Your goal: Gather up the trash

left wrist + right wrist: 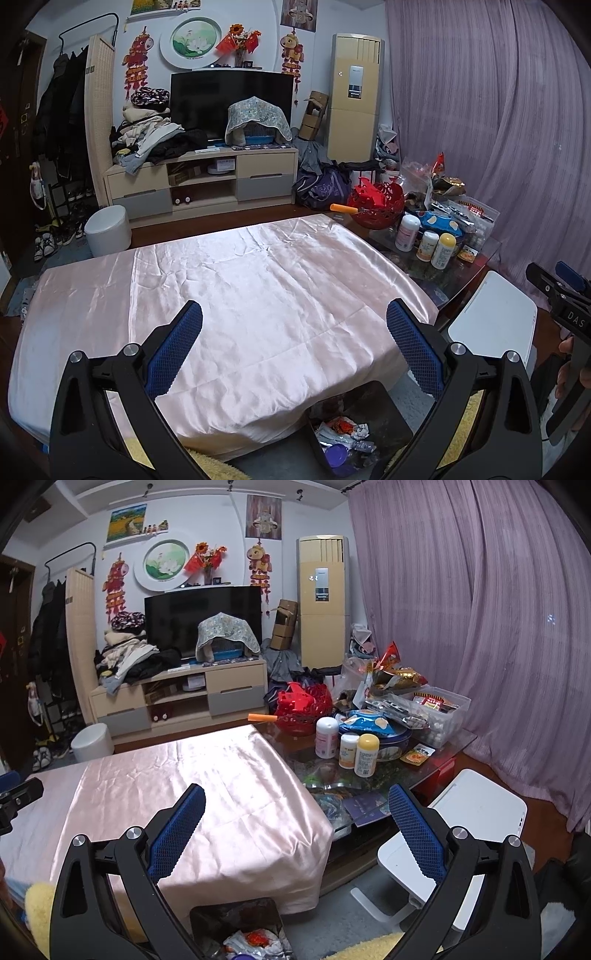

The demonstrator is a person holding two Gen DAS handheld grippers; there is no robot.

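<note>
A black trash bin (384, 413) stands on the floor at the table's near edge, holding crumpled wrappers (343, 432); it also shows in the right wrist view (221, 919). My left gripper (294, 328) is open and empty above the pink satin tablecloth (229, 295). My right gripper (297, 812) is open and empty above the cloth's right corner (221, 794); its body shows at the right edge of the left wrist view (565, 306).
A glass side table (454, 738) holds bottles (365, 755), a red basket (306, 709), snack bags and a plastic box. A white stool (465, 834) stands on the right. A TV stand (203, 177) and a white bin (107, 230) are at the back.
</note>
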